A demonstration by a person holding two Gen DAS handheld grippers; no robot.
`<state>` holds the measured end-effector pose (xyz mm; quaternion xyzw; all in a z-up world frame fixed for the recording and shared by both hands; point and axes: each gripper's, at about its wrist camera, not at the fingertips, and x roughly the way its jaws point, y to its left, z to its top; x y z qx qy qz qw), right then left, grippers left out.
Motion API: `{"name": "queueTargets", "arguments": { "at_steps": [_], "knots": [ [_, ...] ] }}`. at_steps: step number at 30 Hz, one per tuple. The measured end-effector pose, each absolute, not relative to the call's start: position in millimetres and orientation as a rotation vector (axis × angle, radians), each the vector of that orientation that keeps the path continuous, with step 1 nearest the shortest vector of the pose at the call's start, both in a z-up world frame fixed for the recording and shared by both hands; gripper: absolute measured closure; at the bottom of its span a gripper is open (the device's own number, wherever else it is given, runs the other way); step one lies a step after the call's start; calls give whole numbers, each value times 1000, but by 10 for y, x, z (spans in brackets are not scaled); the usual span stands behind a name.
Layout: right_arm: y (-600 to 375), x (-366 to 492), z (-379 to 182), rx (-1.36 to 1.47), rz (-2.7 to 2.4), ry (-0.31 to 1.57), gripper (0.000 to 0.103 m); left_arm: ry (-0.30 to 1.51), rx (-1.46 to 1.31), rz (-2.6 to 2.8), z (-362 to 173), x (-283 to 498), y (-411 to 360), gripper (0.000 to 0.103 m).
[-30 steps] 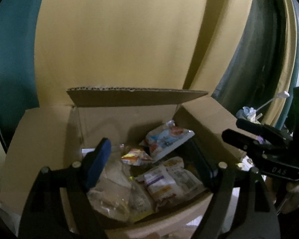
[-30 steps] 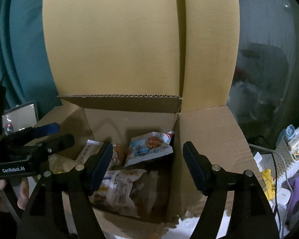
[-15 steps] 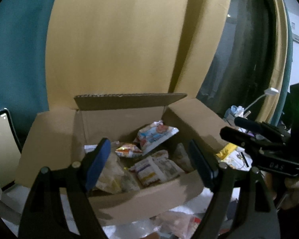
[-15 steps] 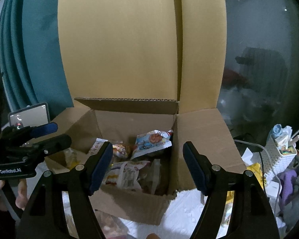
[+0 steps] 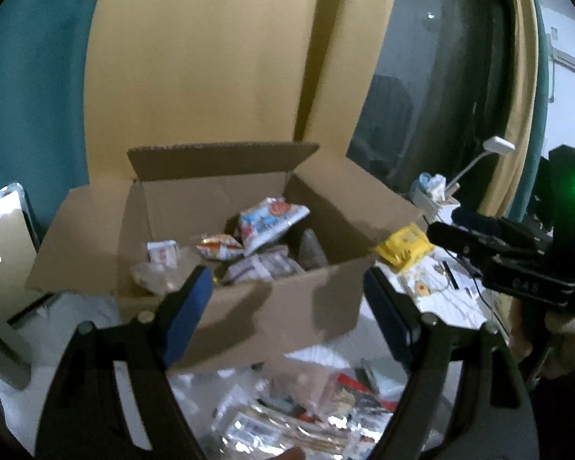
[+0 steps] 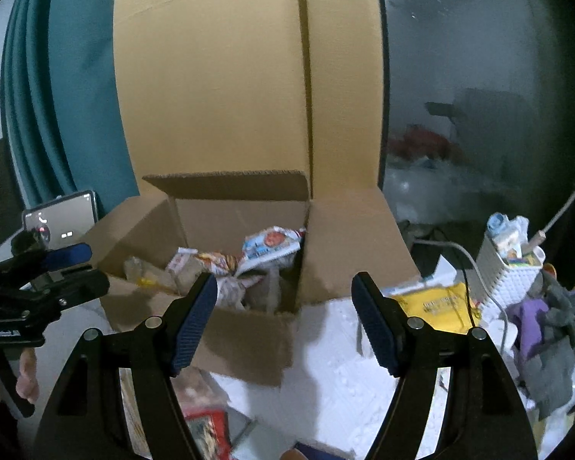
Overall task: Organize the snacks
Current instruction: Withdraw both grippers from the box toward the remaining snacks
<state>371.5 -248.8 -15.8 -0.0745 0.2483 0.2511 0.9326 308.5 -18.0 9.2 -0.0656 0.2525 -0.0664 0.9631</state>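
A white, crumpled-looking bench point(image 6: 337, 375) carried an open brown corrugated cardboard box point(image 5: 287, 306), its flaps spread outward; behind the box hung a flat mustard-yellow panel point(image 6: 218, 88), with teal curtain folds point(image 6: 69, 99) to the left of the box and a dark glossy pane point(image 6: 479, 76) to its right; the room was dim. Inside the box lay a heap of crinkled snack packets point(image 5: 249, 257), a white-and-blue pouch point(image 5: 268, 222) leaning against the box's right wall on top of them; more shiny foil packets point(image 5: 287, 421) lay on the bench in front of the box. To the left of the box stood a lit phone screen point(image 6: 61, 218); to the right of the box lay a flat yellow packet point(image 6: 441, 306), and beyond it a white perforated basket point(image 6: 513, 280) with a white cable point(image 6: 475, 268) trailing past it, and a pile of grey and purple cloth point(image 6: 552, 329). The left gripper point(image 5: 287, 318) hovered before the box's front wall, its blue-padded fingers point(image 5: 184, 318) spread wide and holding nothing; the right gripper point(image 6: 283, 318) hung before the box's front right corner, its ribbed blue fingers point(image 6: 193, 318) likewise wide apart and empty.
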Motion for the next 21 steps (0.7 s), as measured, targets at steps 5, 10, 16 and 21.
{"name": "queueTargets", "arguments": {
  "at_steps": [5, 10, 16, 21],
  "knots": [
    [-2651, 3665, -342, -167, 527, 556, 27, 548, -144, -119, -42, 2942, -337, 20],
    [-2829, 3666, -652, -183, 553, 643, 27, 587, -148, -74, -243, 2775, -463, 20],
    [-2958, 3683, -1043, -210, 610, 744, 23, 654, -208, 6, -552, 2595, -436, 20],
    [-3028, 3753, -1277, -213, 636, 815, 23, 699, -313, 108, -810, 2434, -293, 20]
  ]
}}
